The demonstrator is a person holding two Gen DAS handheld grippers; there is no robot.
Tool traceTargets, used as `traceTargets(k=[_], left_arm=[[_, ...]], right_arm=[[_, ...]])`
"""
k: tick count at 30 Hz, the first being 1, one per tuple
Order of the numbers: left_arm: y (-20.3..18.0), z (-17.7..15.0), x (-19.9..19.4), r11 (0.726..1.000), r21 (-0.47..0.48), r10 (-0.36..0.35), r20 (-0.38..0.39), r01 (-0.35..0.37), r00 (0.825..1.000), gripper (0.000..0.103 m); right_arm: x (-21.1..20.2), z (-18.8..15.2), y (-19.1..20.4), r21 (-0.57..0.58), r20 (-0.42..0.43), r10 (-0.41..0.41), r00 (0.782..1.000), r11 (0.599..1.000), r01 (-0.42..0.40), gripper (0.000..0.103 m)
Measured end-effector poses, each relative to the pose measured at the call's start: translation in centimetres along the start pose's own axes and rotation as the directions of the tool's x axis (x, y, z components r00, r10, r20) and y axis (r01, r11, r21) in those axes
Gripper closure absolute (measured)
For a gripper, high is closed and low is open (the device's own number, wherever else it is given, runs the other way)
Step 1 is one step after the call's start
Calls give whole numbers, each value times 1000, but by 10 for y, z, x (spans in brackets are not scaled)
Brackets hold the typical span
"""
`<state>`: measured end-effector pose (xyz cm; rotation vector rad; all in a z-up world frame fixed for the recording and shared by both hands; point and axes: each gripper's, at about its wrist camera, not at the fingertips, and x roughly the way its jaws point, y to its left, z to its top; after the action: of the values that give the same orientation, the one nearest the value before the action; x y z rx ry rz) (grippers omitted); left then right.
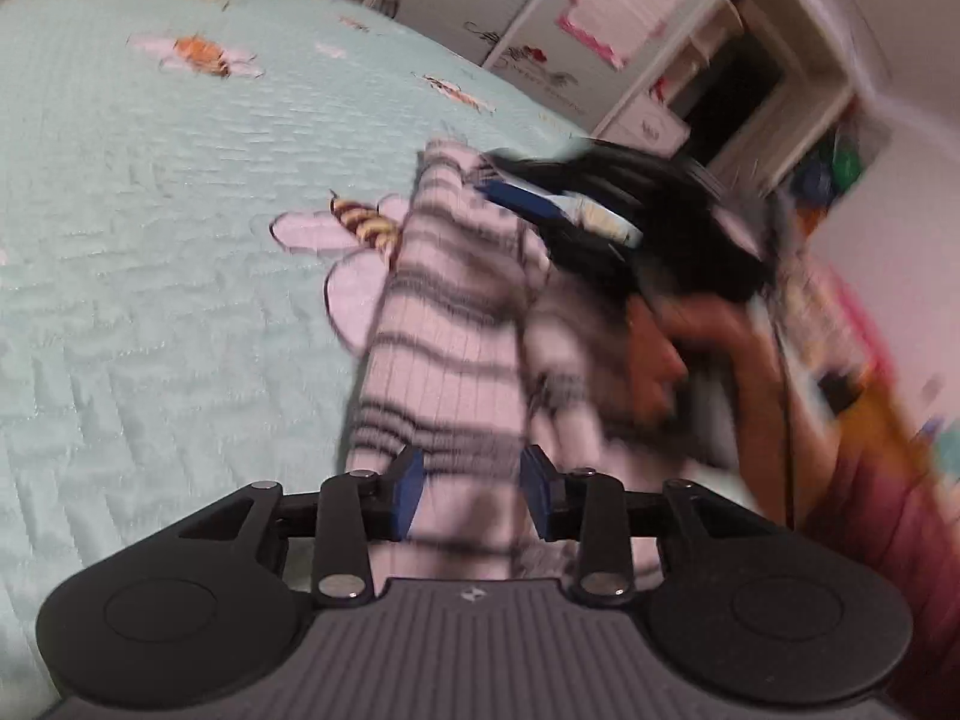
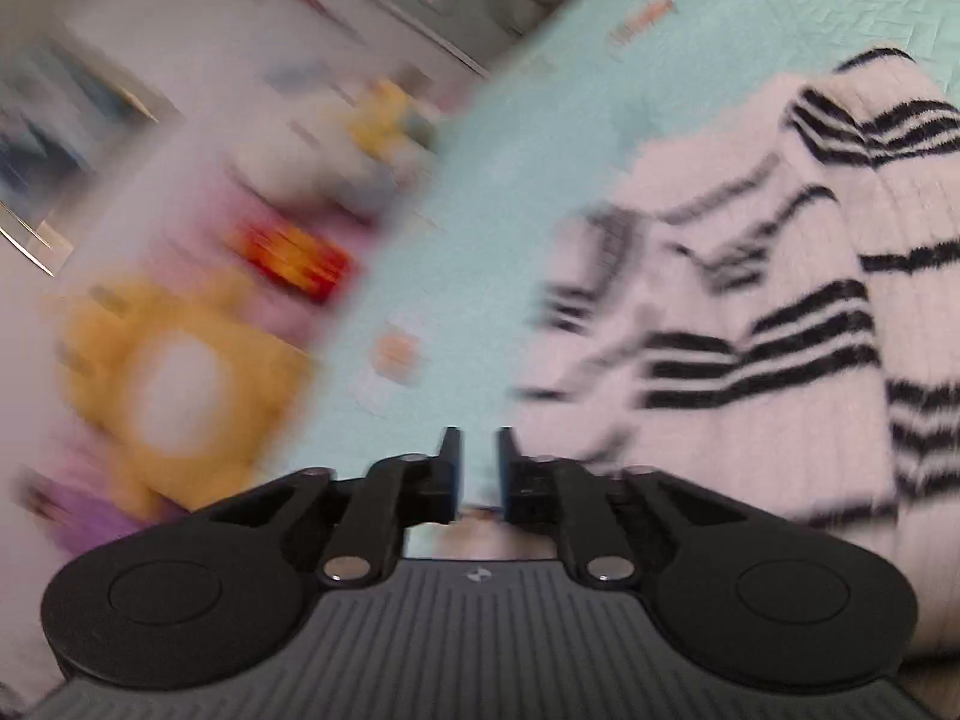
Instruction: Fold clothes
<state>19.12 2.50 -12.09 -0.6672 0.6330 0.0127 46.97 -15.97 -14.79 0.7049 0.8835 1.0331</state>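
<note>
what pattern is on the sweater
White with black horizontal stripes; the sweater shows best in the right wrist view.

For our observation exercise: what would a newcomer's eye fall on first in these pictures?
The striped sweater, white with black bands, lies rumpled on the mint bedspread. One fold of it sits between the blue pads of the left hand-held gripper. A stitched bee on a flower lies just left of the sweater.

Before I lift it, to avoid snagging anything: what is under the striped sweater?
The striped sweater lies on the mint quilt, partly covering a bee-and-flower patch. Anything else beneath it is hidden.
</note>
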Motion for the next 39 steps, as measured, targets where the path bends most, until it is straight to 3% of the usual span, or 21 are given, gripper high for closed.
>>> traceTargets(k=[2,5,7,10,13,14,15,18,20,22,24,27,29,31,33,35,39], left_arm=[[5,29,11,1000,-8,8,29,-8,1000,64],[11,74,40,1000,-14,24,44,-24,999,58],[15,99,72,1000,-21,3,11,-3,1000,56],[21,119,119,999,-36,30,-46,-31,999,53],[30,129,153,998,-52,-31,-101,26,994,46],[32,131,160,997,-57,-53,-93,48,994,44],[34,134,165,994,-66,-88,-91,82,992,35],[39,141,175,982,-114,-157,-84,147,984,32],[44,142,178,975,-130,-189,-79,178,979,40],[48,139,178,973,-135,-199,-80,187,977,68],[55,134,179,970,-151,-206,-88,192,974,84],[53,127,173,984,-92,-156,-73,149,985,89],[35,123,169,996,14,-86,-65,87,994,89],[24,124,168,997,63,-41,-58,45,997,89],[26,125,169,997,56,-41,-67,45,997,89],[35,127,169,998,8,-66,-77,67,995,86],[44,130,170,993,-65,-106,-86,100,991,81]], right_arm=[[-31,-10,1,41,73,119,990,992,-122,71],[-61,-21,-9,45,134,129,983,990,-136,69],[-73,-25,-26,54,157,110,981,991,-120,68],[-79,-35,-68,111,205,186,961,971,-212,69],[-84,-35,-93,169,277,293,915,923,-347,65],[-84,-35,-97,178,272,305,913,916,-359,65],[-84,-34,-98,177,264,312,913,914,-364,64],[-84,-32,-97,162,254,333,908,911,-379,60],[-82,-29,-97,163,253,341,905,907,-387,58],[-80,-27,-98,164,250,347,904,905,-392,58],[-75,-23,-96,163,247,350,904,904,-394,57],[-74,-23,-96,181,256,364,896,892,-414,57],[-91,-21,-94,180,336,337,879,894,-411,56],[-109,-18,-93,178,418,305,856,896,-407,56],[-138,-6,-84,156,424,89,901,973,-170,56],[-152,4,-80,131,347,-132,928,987,92,54],[-158,8,-96,148,217,-151,964,982,121,58]])
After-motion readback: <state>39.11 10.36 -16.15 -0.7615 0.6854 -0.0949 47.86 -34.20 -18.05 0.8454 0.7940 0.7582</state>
